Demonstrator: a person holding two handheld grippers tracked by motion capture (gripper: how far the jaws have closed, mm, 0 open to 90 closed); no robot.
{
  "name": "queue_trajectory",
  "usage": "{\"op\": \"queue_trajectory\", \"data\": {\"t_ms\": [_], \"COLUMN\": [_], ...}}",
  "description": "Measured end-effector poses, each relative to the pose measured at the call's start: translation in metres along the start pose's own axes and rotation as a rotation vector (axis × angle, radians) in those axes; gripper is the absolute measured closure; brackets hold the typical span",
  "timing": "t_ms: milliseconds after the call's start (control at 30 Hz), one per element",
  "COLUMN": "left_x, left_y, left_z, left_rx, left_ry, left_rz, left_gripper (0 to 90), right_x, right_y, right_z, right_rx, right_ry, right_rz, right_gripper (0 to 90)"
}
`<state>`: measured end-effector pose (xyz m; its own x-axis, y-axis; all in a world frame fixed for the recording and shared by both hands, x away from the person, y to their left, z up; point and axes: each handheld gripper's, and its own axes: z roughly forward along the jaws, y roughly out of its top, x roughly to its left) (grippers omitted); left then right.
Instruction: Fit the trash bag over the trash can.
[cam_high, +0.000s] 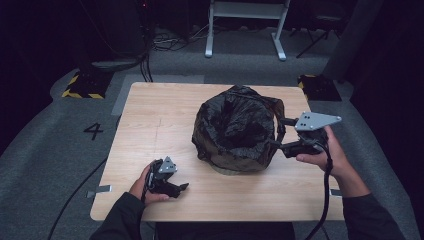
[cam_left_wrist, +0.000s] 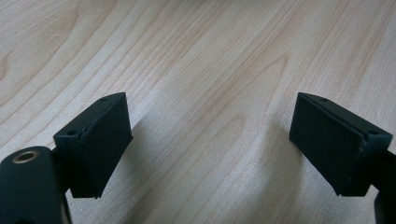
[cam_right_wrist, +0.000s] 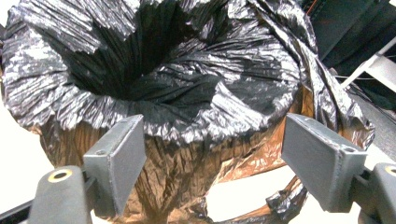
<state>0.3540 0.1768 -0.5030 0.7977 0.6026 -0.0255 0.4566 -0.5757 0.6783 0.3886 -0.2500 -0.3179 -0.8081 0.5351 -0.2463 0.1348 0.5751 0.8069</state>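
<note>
Bag (cam_high: 235, 130) sat right of desk (cam_high: 150, 125) centre, mouth up. Right gripper (cam_high: 278, 132) at bag's 3 o'clock, jaws apart around rim, unclamped. Left gripper (cam_high: 181, 189) at 8 o'clock, apart, empty. Best pinched on one rim fold, then lifted slowly.

Bin (cam_high: 227, 170) under bag (cam_high: 235, 127) — mostly hidden.

Crinkled black bin bag (cam_high: 235, 130), mouth open upward, standing right of centre on the table (cam_high: 150, 125).
</note>
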Motion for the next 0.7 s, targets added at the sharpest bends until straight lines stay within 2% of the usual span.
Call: {"op": "queue_trajectory", "data": {"t_ms": [400, 567, 700], "left_x": [0.0, 0.0, 0.0], "left_y": [0.0, 0.0, 0.0], "left_z": [0.0, 0.0, 0.0], "left_rx": [0.002, 0.001, 0.002], "left_ry": [0.001, 0.002, 0.001], "left_rz": [-0.001, -0.001, -0.001], "left_gripper": [13.0, 12.9, 12.9], "right_x": [0.002, 0.002, 0.002], "right_y": [-0.013, -0.017, -0.02], "right_z": [-0.002, -0.003, -0.003], "right_rx": [0.018, 0.027, 0.039], "right_ry": [0.01, -0.023, -0.02], "right_rz": [0.003, -0.006, -0.003], "right_gripper": [23.4, 23.3, 22.9]}}
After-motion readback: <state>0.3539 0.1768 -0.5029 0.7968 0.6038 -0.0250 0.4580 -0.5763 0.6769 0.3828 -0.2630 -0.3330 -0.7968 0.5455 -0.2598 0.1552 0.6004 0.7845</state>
